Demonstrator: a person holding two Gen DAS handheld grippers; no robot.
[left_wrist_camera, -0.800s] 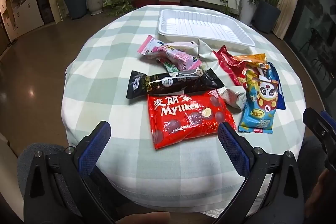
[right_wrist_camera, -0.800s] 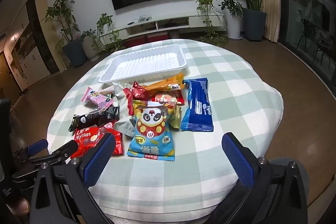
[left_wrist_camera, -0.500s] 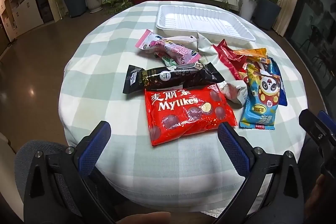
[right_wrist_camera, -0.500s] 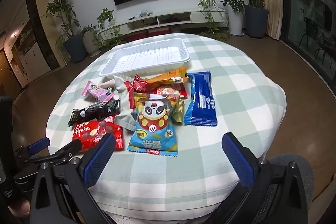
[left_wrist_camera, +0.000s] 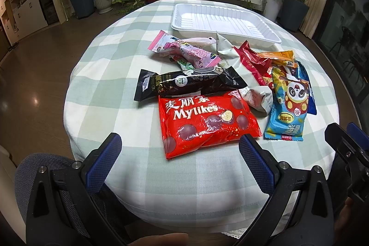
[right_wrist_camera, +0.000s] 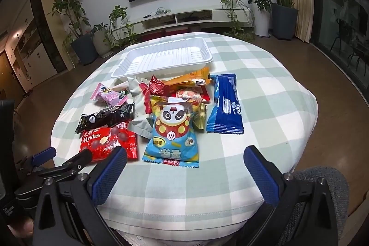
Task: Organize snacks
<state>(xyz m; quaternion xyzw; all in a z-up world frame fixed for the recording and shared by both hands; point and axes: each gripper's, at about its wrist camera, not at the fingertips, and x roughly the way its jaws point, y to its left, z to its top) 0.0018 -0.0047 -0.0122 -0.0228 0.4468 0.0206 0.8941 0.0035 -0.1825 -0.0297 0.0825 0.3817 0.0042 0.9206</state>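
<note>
Nothing sorted yet: the ribbed white plastic tray sits bare, snack packets heaped beside it, left hand-held gripper and right hand-held gripper both spread wide, holding nothing.

Left tool spread wide, empty, near red Mylikes bag; white tray beyond.

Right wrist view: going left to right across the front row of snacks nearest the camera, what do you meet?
Red Mylikes bag → blue panda snack bag → blue Tipo cake pack. The crumpled packets behind them overlap too much to order.
</note>
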